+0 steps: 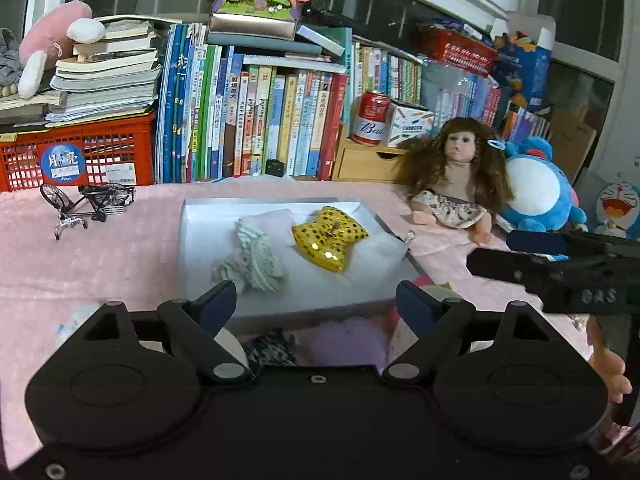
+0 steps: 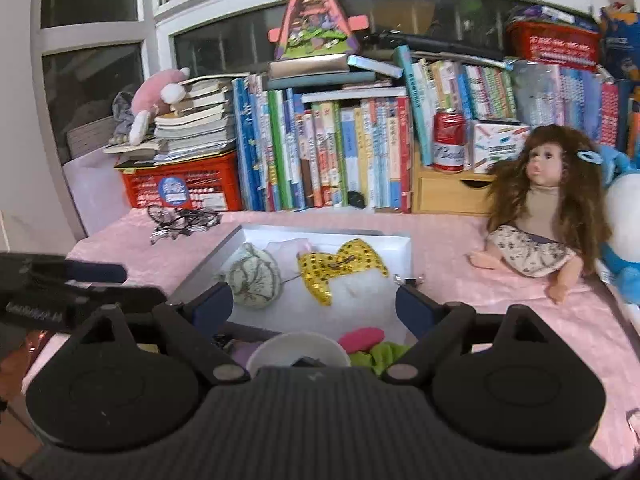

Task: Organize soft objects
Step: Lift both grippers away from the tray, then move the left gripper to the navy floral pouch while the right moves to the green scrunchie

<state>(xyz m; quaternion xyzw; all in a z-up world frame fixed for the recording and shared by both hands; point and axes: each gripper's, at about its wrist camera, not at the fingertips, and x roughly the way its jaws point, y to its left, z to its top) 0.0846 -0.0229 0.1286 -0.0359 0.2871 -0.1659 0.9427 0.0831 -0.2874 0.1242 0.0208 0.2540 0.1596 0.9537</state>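
A white box (image 1: 192,220) (image 2: 404,248) lies on the pink cloth. In it lie a pale green ruffled fabric piece (image 1: 252,260) (image 2: 254,278) and a yellow sequined bow (image 1: 328,238) (image 2: 340,266). My left gripper (image 1: 316,300) is open and empty, just in front of the box; below it lie a purple fluffy ball (image 1: 348,344) and a dark patterned fabric (image 1: 272,348). My right gripper (image 2: 314,306) is open and empty at the box's near edge, above a white cup (image 2: 298,350), a pink soft piece (image 2: 362,338) and a green cloth (image 2: 380,354). It also shows in the left wrist view (image 1: 492,252).
A doll (image 1: 456,172) (image 2: 540,216) and a blue plush (image 1: 536,188) sit at the right. A model bicycle (image 1: 86,204) (image 2: 182,220) stands at the left. Books (image 1: 256,120), a red crate (image 1: 80,156), a can (image 1: 370,118) and a wooden drawer (image 1: 368,162) line the back.
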